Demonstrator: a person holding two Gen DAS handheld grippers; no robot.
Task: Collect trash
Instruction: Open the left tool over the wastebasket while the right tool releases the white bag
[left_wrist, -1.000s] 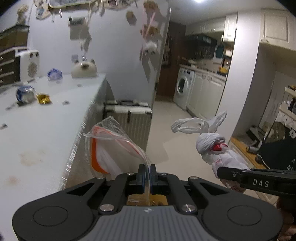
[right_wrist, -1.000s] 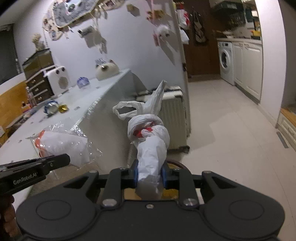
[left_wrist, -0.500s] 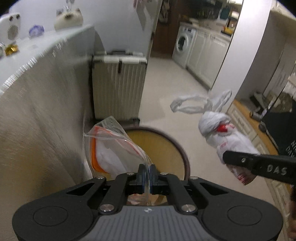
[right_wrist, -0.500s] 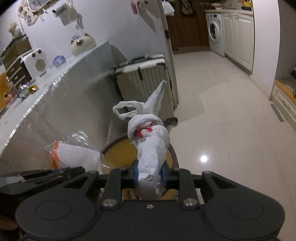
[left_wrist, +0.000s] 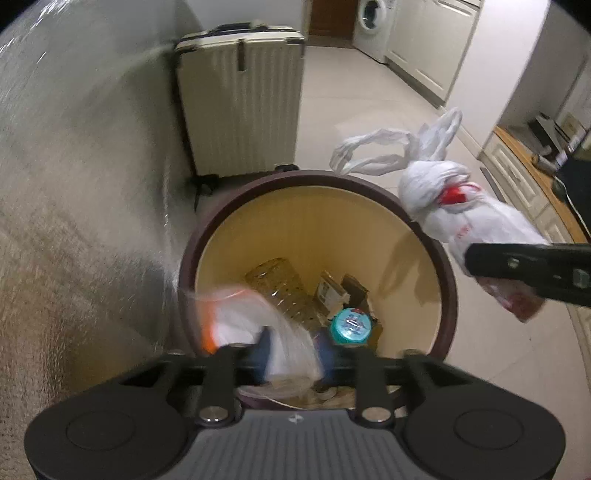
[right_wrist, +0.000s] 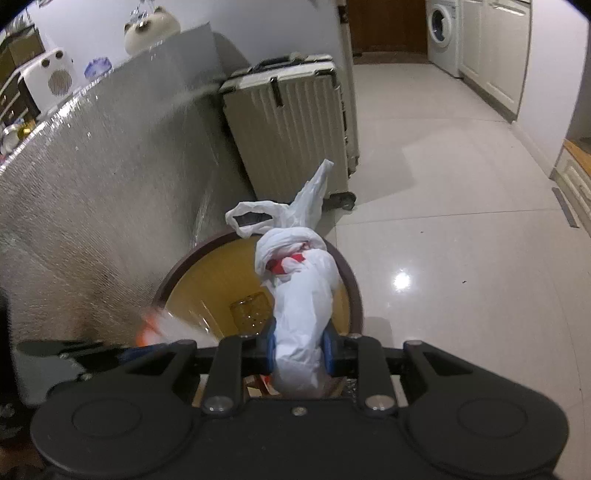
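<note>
Two grippers over one round bin (left_wrist: 369, 192), dark brown rim, yellow inside, standing on the pale tiled floor (right_wrist: 461, 221) just beside the silvery counter side (left_wrist: 74, 184). The left gripper (left_wrist: 295, 354) has just been opening its jaws, and the clear plastic bag (left_wrist: 240, 325) with one orange strip sits blurred between the parted blue pads (left_wrist: 264, 350), at the bin's near rim; whether the pads touch it I cannot tell. The right gripper (right_wrist: 300, 350) is clamped on one knotted white plastic bag (right_wrist: 303, 295) with red print, its two loop handles sticking up, the bag hanging above the bin's right edge. Down inside the bin: one clear ribbed cup (left_wrist: 280, 291) on its side, one teal round lid (left_wrist: 350, 325), some brown scraps (left_wrist: 343, 291) too jumbled to count. One cream ribbed suitcase (left_wrist: 240, 107) stands behind the bin, touching the counter. One washing machine (right_wrist: 443, 33) far back by the white cabinets
</note>
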